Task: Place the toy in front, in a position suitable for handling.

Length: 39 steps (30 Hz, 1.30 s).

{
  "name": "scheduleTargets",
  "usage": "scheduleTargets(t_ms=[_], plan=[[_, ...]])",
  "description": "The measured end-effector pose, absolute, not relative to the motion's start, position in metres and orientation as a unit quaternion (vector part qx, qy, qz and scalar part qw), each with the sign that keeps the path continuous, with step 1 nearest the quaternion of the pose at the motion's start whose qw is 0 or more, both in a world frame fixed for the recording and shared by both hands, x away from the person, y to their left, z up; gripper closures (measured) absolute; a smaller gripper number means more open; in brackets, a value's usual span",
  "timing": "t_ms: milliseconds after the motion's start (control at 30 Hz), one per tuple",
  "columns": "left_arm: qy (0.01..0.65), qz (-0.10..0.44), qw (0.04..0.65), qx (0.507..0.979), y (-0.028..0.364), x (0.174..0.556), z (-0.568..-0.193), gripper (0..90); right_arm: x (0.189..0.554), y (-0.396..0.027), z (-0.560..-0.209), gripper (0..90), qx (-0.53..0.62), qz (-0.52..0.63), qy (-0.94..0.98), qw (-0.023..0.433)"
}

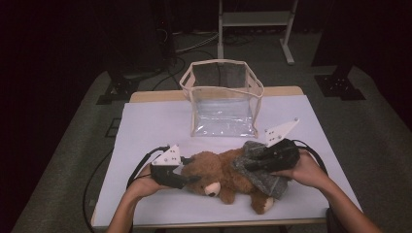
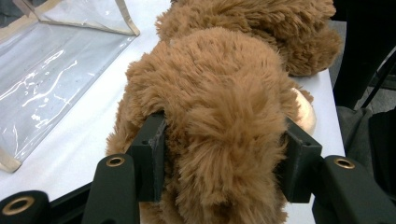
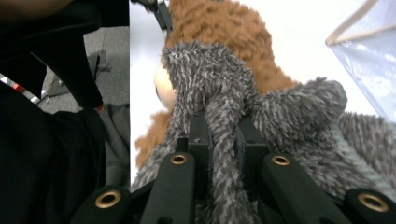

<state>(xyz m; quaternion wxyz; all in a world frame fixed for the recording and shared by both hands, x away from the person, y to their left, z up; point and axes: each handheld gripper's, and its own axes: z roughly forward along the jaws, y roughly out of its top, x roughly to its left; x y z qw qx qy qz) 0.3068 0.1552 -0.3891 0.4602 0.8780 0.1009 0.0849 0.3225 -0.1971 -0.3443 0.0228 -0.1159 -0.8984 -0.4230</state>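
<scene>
Teddy bear [image 1: 221,174], brown and plush, lies on its side near the front edge of the white bench [image 1: 150,121], with its pale muzzle toward us. Around its lower body is a grey knitted garment [image 1: 265,174], shaggy in the right gripper view. We hold a tool in each hand. Our left tool [image 1: 187,178] has its jaws set on either side of the bear's head, the pads sunk into the fur, so it is gripping the bear [image 2: 219,116]. Deep pile hides exactly where the pads [image 2: 149,154] end. Our right tool [image 1: 250,164] is closed tight on a fold of the grey garment [image 3: 224,154], the jaws nearly meeting on the fabric. From above, the tool's dark body covers that pinch, and its grey plate sticks up beside it. One of the bear's feet reaches close to the front edge of the bench. Behind the bear, a clear plastic bag [image 1: 223,104] with beige trim stands upright and open, just clear of the toy. Bare bench surface lies to the left of the bag and to both sides of the bear. Beyond the bench the room is dark, and its details are hard to make out.
</scene>
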Motion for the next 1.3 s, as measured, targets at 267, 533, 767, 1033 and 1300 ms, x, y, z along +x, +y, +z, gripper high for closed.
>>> scheduleTargets(t_ms=[267, 533, 767, 1033, 1300], plan=[[0.096, 0.084, 0.454, 0.882, 0.154, 0.308, -0.388, 44.0, 0.328, -0.201, -0.327, 79.0, -0.12, -0.43, -0.895, -0.001], [0.103, 0.083, 0.454, 0.881, 0.156, 0.308, -0.387, 41.3, 0.339, -0.17, -0.333, 79.0, -0.101, -0.42, -0.902, 0.018], [0.105, 0.085, 0.46, 0.877, 0.147, 0.31, -0.372, 26.8, 0.327, -0.16, -0.354, 79.1, -0.092, -0.408, -0.908, 0.033], [0.084, 0.063, 0.425, 0.899, 0.123, 0.319, -0.368, 39.3, 0.324, -0.163, -0.356, 79.0, -0.093, -0.416, -0.904, 0.04], [0.076, 0.057, 0.429, 0.898, 0.128, 0.312, -0.374, 44.5, 0.346, -0.188, -0.33, 78.9, -0.131, -0.437, -0.89, -0.01]])
